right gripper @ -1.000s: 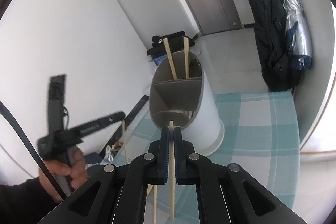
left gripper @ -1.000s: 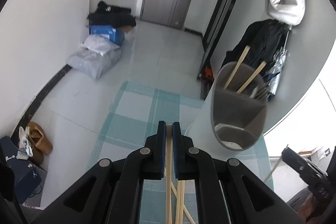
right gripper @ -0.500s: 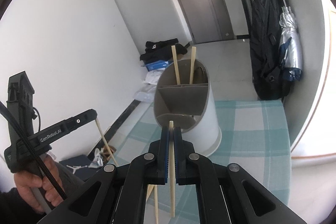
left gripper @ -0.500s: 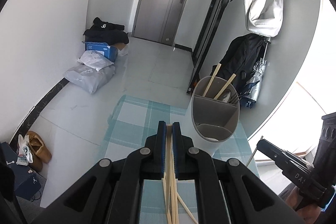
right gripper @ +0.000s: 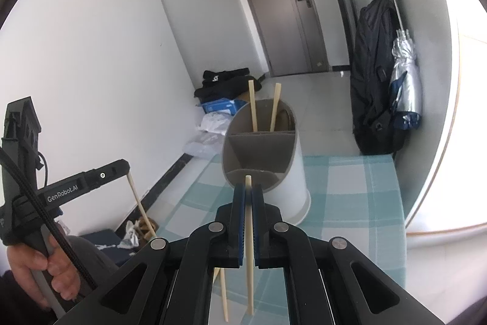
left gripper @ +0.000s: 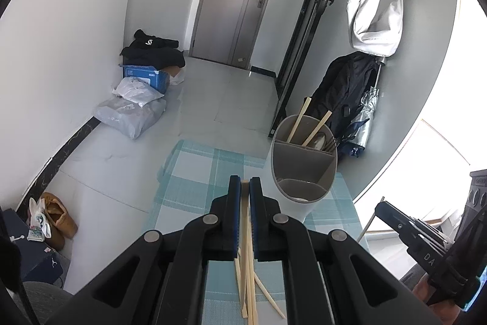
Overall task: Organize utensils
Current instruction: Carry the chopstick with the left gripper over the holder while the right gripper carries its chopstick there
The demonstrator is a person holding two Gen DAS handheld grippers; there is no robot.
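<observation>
Teal-checked cloth (left gripper: 194, 169) covers the tabletop, where a grey-lined utensil holder (left gripper: 304, 169) stands with two chopsticks (right gripper: 252, 108) upright in its far compartment. I have my left gripper (left gripper: 245, 185) clamped on one chopstick (left gripper: 244, 221) above a loose pile of chopsticks (left gripper: 252, 297). My right gripper (right gripper: 248, 191) pinches another chopstick (right gripper: 249, 249), its tip just before the holder's near compartment.

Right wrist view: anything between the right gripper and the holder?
Nothing on the cloth there. Only the chopstick clamped in the right gripper crosses the gap, its tip overlapping the near rim of the holder.
</observation>
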